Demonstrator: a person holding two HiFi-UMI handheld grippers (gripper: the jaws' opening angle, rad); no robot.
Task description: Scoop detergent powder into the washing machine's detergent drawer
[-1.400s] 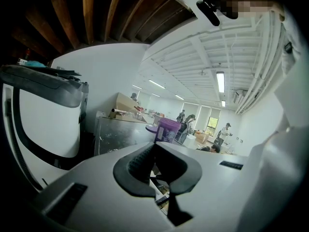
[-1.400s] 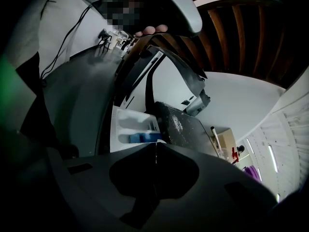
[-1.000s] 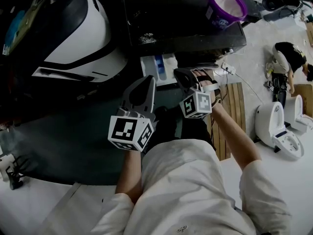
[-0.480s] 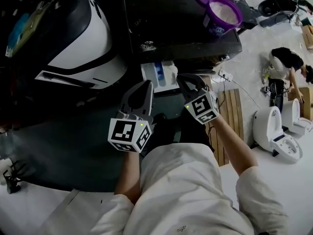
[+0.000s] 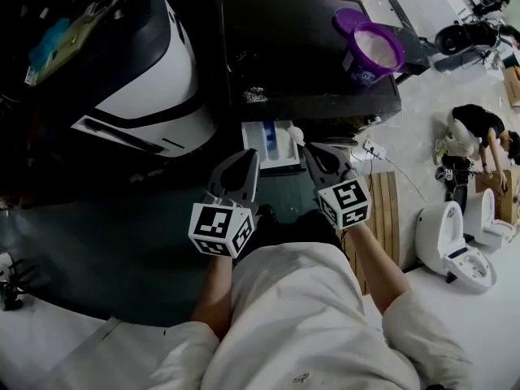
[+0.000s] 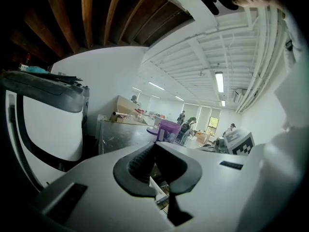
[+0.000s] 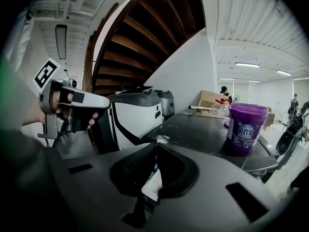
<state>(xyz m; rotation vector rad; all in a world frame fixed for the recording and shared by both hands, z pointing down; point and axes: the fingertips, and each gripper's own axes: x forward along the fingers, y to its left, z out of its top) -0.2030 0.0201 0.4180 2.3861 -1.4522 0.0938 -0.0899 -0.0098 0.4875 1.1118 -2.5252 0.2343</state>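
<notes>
Holding them side by side in front of your body, you have the left gripper [image 5: 246,158] and the right gripper [image 5: 309,148] pointed at the white detergent drawer [image 5: 265,141]. The drawer stands open just below the front edge of the dark tabletop [image 5: 309,67], with a blue insert showing inside it. In each gripper's own view the jaws meet at their tips with nothing between them, and a slice of the drawer shows beneath. The purple detergent tub [image 5: 372,52] sits open on the tabletop's far right corner, well apart from both grippers, pale powder visible inside. Its label carries writing, but it is too blurred to read. A little spilled powder [image 5: 253,94] lies on the tabletop near the drawer. Each gripper's cube shows black-and-white square markers, no words.
</notes>
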